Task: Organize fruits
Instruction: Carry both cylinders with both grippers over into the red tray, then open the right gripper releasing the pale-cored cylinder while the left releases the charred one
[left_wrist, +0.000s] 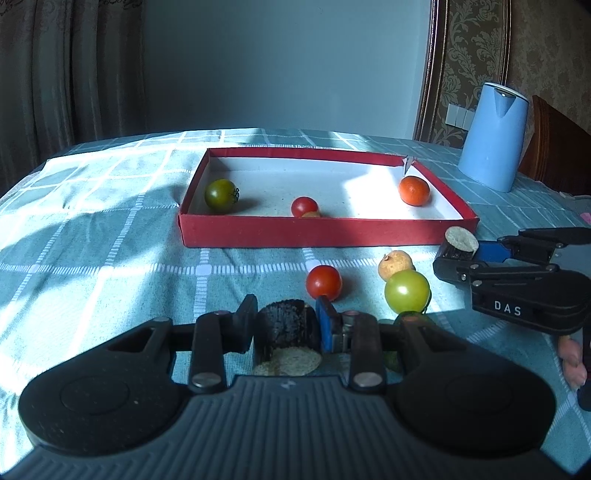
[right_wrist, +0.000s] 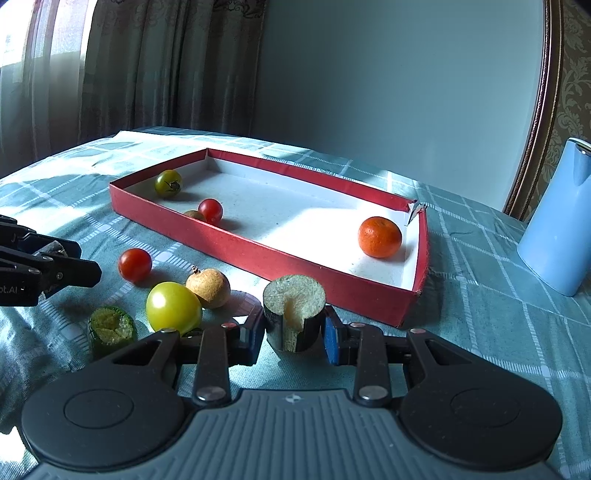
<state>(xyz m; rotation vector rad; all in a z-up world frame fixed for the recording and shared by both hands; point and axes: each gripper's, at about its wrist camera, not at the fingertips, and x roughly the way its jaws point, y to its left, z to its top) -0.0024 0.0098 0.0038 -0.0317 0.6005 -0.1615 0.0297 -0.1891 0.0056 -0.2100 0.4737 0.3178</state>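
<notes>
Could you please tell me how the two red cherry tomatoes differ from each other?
One red cherry tomato lies inside the red cardboard tray, touching a small tan fruit; the other red cherry tomato sits outside on the checked tablecloth, touching nothing. Both are round, glossy and ungripped.

The tabletop (left_wrist: 110, 236) wears a teal checked cloth. On it sits a shallow red tray (left_wrist: 317, 232) and, off by the right edge, a blue jug (left_wrist: 493, 136). In front of the tray lie a red tomato (left_wrist: 324, 282), a tan longan (left_wrist: 394, 263) touching a green tomato (left_wrist: 407, 290), and a green cut piece (right_wrist: 110, 326).
</notes>
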